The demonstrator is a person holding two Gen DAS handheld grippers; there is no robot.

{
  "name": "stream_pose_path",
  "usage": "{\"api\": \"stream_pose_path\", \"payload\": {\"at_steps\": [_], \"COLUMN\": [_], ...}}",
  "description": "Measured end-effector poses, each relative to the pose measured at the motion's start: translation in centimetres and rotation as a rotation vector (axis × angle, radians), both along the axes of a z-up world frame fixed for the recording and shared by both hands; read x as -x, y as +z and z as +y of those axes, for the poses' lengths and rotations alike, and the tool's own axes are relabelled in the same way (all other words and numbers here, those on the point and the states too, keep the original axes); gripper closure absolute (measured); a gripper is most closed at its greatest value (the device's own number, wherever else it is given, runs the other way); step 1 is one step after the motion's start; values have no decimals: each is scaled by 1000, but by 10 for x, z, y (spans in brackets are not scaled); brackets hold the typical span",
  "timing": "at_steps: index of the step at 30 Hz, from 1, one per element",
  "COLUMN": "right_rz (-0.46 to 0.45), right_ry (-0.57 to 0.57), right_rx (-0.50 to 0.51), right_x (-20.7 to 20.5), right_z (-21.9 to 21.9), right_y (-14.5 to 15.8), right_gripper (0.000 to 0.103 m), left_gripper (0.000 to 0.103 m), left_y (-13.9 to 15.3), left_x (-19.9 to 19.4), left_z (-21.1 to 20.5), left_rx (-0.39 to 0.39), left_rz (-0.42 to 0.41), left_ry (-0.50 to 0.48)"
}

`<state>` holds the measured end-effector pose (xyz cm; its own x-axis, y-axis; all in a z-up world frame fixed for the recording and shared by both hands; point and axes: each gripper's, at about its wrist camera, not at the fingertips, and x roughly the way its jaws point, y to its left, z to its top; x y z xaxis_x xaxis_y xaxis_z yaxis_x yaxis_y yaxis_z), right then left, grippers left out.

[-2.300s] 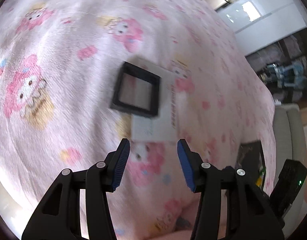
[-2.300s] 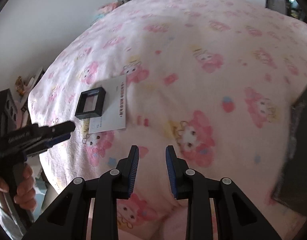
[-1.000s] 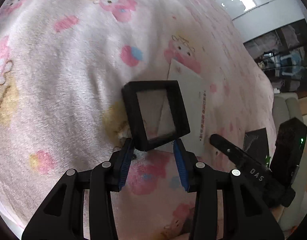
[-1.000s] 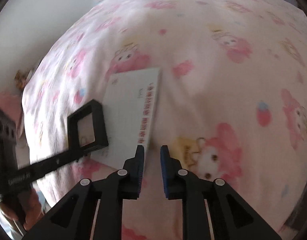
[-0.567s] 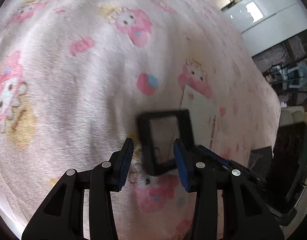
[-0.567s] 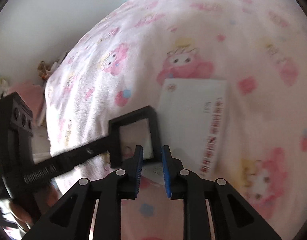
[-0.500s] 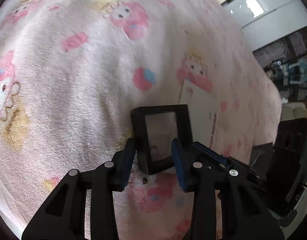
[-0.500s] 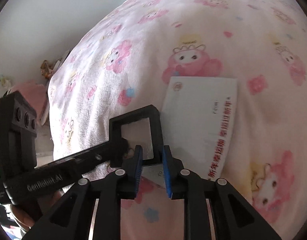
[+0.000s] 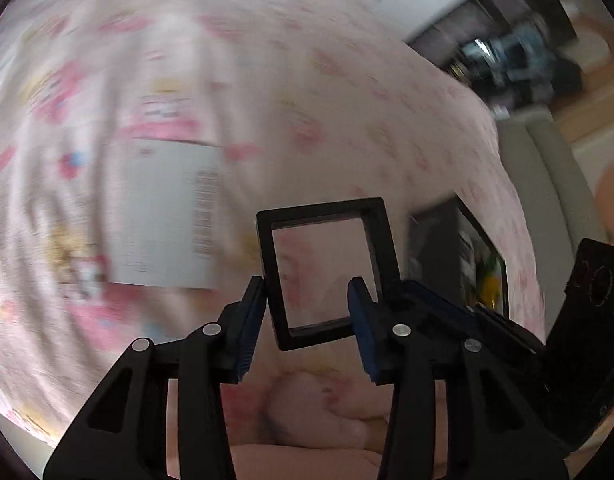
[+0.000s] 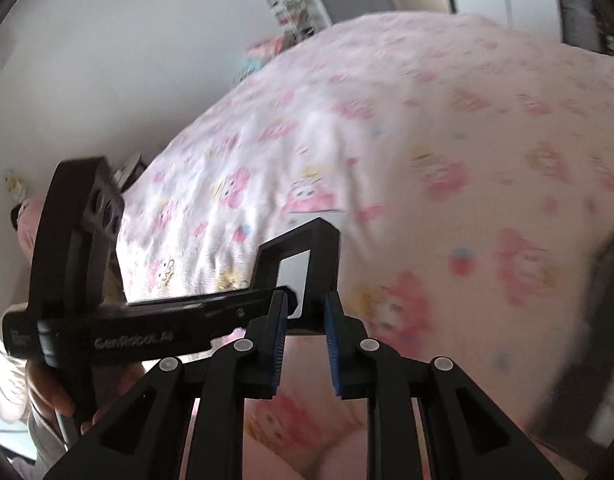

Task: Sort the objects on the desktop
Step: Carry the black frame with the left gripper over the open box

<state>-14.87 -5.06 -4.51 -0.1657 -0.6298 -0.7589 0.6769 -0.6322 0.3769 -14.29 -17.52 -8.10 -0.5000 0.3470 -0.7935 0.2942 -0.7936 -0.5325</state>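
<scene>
A small black square frame with a clear middle (image 9: 327, 268) is held up off the pink cartoon-print blanket (image 9: 307, 80) between the jaws of my left gripper (image 9: 309, 312). My right gripper (image 10: 305, 324) has its jaws around the frame's right edge (image 10: 323, 276), and the left gripper's body (image 10: 147, 320) reaches in from the left. A white card with red print (image 9: 167, 216) lies flat on the blanket to the left and shows behind the frame in the right wrist view (image 10: 307, 216).
A dark flat packet (image 9: 459, 256) lies on the blanket at the right. A grey sofa (image 9: 547, 168) stands beyond the blanket's right edge. A white wall (image 10: 107, 60) and shelves (image 10: 291, 0) are behind the far side.
The frame has been lifted off the white card and carried to the right, held by both grippers. Both views have swung and are blurred with motion.
</scene>
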Motion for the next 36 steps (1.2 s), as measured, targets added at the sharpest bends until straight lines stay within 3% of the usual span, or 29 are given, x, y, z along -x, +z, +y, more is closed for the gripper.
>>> {"api": "stream_pose_path", "payload": {"at_steps": [7, 12, 15, 19, 23, 30, 36], "right_rz": [23, -115, -220, -300, -288, -392, -406], "right_ry": [-110, -158, -192, -201, -214, -352, -317], "right_rx": [-153, -167, -130, -92, -102, -95, -109], "right_x": [1, -11, -6, -1, 3, 19, 20], "right_z": [128, 192, 214, 217, 214, 235, 226], "right_y": [-4, -52, -86, -116, -118, -135, -143], "right_gripper": [86, 86, 86, 86, 86, 86, 85], "left_gripper": [61, 60, 63, 65, 65, 64, 62], "left_y": [-21, -72, -102, -102, -111, -111, -109], "left_x": [37, 24, 22, 26, 28, 25, 23], "left_z": [134, 189, 197, 200, 200, 201, 206], "left_rx": [-2, -55, -74, -32, -8, 2, -41], "left_rz": [-84, -216, -298, -284, -316, -320, -315], "left_ry": [-186, -283, -305, -302, -275, -258, -292]}}
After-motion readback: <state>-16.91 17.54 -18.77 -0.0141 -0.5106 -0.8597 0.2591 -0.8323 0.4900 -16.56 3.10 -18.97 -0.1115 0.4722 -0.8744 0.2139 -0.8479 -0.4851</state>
